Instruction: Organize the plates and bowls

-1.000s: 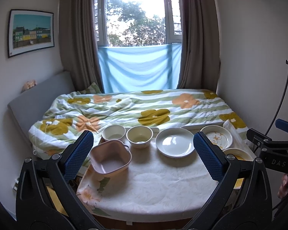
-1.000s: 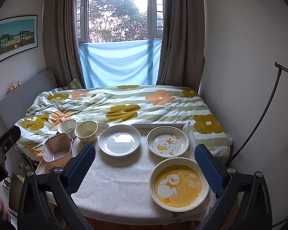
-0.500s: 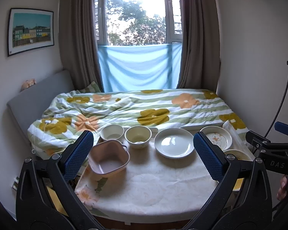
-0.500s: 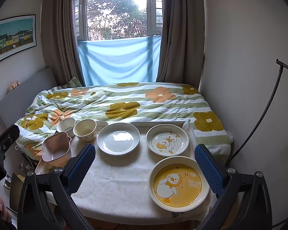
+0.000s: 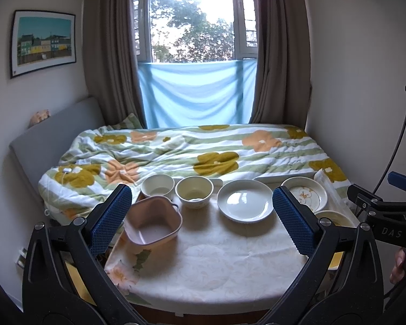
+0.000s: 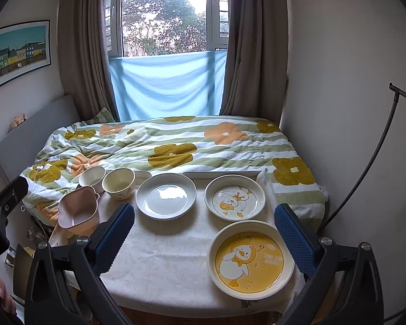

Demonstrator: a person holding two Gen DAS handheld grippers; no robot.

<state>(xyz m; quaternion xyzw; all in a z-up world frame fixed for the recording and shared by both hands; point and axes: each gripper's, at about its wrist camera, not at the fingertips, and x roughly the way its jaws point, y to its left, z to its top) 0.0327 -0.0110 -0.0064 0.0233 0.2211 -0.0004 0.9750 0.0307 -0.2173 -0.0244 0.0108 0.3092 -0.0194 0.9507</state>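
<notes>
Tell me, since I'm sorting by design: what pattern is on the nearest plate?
A white duck on a yellow ground on the nearest plate, clearest in the right wrist view.

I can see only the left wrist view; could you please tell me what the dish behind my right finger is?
Observer: It is a yellow duck plate, lying flat with nothing on it.
Operator: Thank you. Is the right gripper holding anything?
Observer: No, the right gripper is open and empty.
Operator: And what is printed on the small plate beyond the yellow one?
Observer: The small plate also bears a duck, on white.
</notes>
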